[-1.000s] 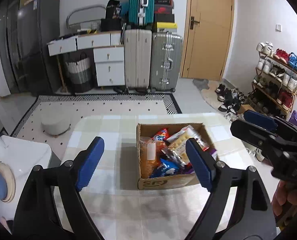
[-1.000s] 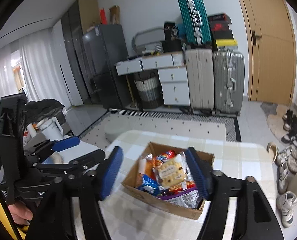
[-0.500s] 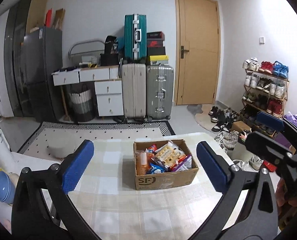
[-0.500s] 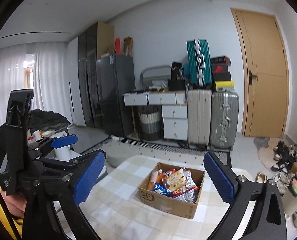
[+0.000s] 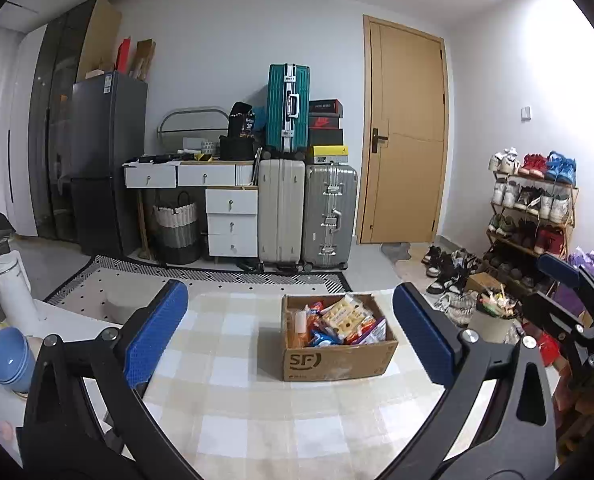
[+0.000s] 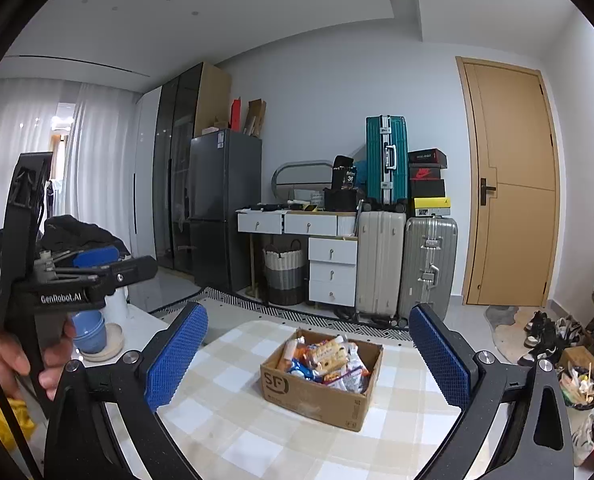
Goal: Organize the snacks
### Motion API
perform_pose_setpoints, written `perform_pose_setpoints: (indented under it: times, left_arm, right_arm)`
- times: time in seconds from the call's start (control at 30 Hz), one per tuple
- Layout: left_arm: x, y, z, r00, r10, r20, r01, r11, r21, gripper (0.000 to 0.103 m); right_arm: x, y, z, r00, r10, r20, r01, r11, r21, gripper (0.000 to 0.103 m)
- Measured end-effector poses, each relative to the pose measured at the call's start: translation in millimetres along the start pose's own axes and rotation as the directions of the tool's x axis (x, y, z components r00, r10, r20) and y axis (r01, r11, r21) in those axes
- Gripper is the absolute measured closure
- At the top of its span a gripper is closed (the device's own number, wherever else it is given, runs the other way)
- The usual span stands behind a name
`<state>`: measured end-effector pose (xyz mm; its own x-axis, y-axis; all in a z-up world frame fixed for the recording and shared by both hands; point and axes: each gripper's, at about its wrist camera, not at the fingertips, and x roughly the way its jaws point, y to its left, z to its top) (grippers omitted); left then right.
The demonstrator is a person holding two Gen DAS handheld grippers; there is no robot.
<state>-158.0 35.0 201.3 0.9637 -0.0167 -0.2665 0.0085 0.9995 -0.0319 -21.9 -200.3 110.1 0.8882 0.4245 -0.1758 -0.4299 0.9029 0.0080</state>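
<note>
Above the tabletop (image 5: 257, 420), short of the snack-filled cardboard box (image 5: 337, 360), left claw (image 5: 291, 332) and right claw (image 6: 309, 354) both hang spread, empty.

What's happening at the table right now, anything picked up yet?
Nothing is picked up yet. A person holds a gripper in each hand, and both the left gripper and the right gripper are open and empty, raised above the checked table. The snacks all sit inside the cardboard box on it, untouched by either gripper.
</note>
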Motion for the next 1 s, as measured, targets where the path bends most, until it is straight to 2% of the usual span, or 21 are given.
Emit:
perform_pose_setpoints:
  times: [0.2,0.3,0.47,0.6,0.73,0.8,0.9,1.0]
  left_arm:
    - [9.5,14.1,-15.2,1.0,0.018,-0.005,-0.018,1.0,0.004,0.001]
    - [32.8,18.4,-30.3,0.999,0.04,-0.028,-0.04,0.999,0.001,0.001]
    - [90.1,24.3,-70.0,0.995,0.052,-0.08,-0.054,0.998,-0.02,0.001]
    - [123.7,22.4,-111.1,0.998,0.046,-0.043,-0.047,0.999,-0.016,0.001]
    - [159.5,10.9,-143.2,0.998,0.031,-0.05,-0.03,0.999,0.026,0.0]
    - [179.6,8.4,-163.5,0.996,0.052,-0.073,-0.05,0.998,0.034,0.0]
    - [206.3,10.5,-191.0,0.993,0.034,-0.117,-0.035,0.999,-0.002,0.001]
    - [223.9,12.4,-211.3,0.99,0.046,-0.134,-0.05,0.998,-0.026,0.001]
  right_arm:
    - [4.5,-3.9,-13.5,1.0,0.0,0.004,0.0,1.0,-0.015,0.001]
    - [14.6,-6.8,-21.5,1.0,0.01,0.0,-0.01,1.0,-0.005,0.001]
    - [39.8,-14.2,-59.7,1.0,0.004,-0.021,-0.004,1.0,-0.004,0.001]
    - [64.3,-22.1,-98.5,0.999,-0.031,-0.032,0.031,1.0,0.006,0.001]
    - [83.7,-29.0,-135.0,0.997,-0.07,-0.032,0.071,0.997,0.027,0.001]
    - [88.6,-31.1,-149.4,0.995,-0.096,-0.02,0.096,0.995,0.035,0.001]
    - [92.9,-34.4,-168.5,0.99,-0.142,0.003,0.142,0.989,0.048,0.001]
    - [100.1,-38.0,-183.9,0.987,-0.158,-0.003,0.158,0.986,0.056,0.001]
